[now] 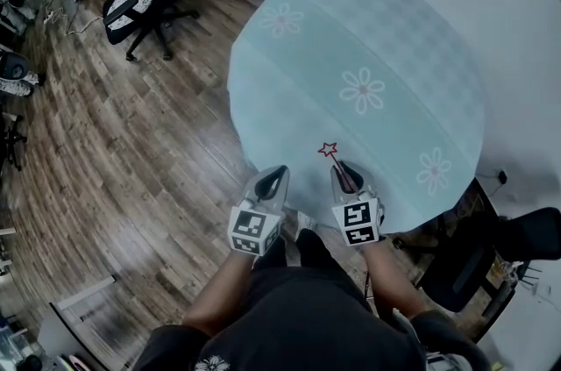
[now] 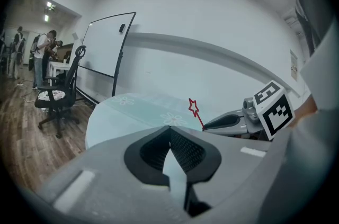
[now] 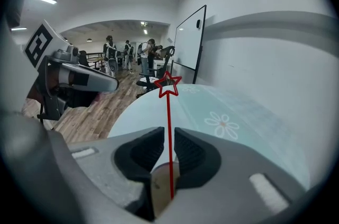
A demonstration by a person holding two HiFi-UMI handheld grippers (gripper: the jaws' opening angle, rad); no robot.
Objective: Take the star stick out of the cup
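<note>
Both right tool (image 3: 168,135) jaws pinch star stick (image 3: 169,106) above the table (image 1: 302,176) edge.

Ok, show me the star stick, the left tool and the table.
star stick (image 3: 169,122), right gripper view, on the red stem below the star.
left tool (image 2: 169,130), left gripper view, where its two jaw tips meet.
table (image 1: 412,36), head view, on a bare patch of the pale blue cloth.
</note>
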